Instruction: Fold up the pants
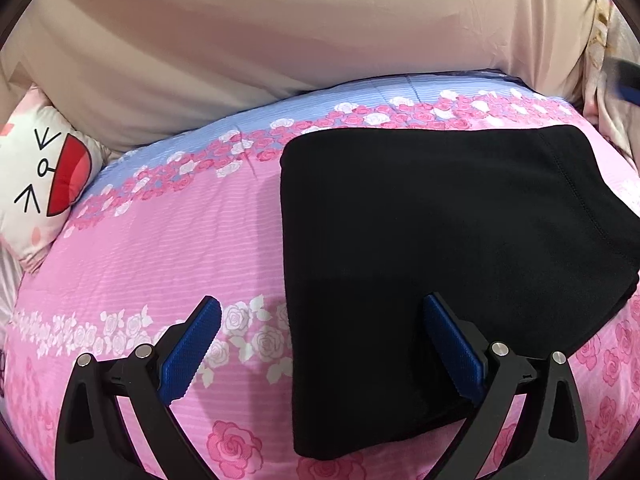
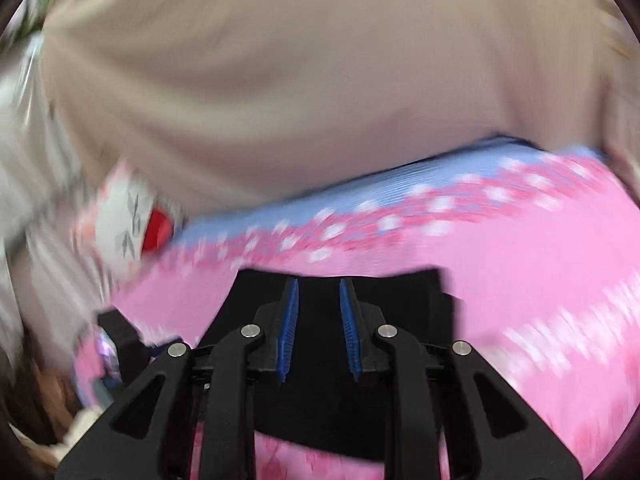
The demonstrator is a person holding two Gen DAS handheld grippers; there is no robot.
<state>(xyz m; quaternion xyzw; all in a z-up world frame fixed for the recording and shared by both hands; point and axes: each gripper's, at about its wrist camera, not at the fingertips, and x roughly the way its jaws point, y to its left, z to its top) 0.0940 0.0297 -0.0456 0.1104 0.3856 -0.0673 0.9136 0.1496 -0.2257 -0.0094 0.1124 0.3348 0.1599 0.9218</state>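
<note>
The folded black pants (image 1: 440,264) lay on the floral bed (image 1: 160,248) toward 3 o'clock. Left gripper (image 1: 320,320) jaws stood wide, empty; right gripper (image 2: 319,292) jaws were narrow, above the pants (image 2: 400,288).

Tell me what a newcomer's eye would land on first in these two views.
First, the black pants, folded into a flat block on the pink rose-print bedspread, right of centre in the left wrist view. Next, the open left gripper, its right finger over the pants' near part. Last, the white cartoon-face pillow at the far left, against the beige headboard.
</note>
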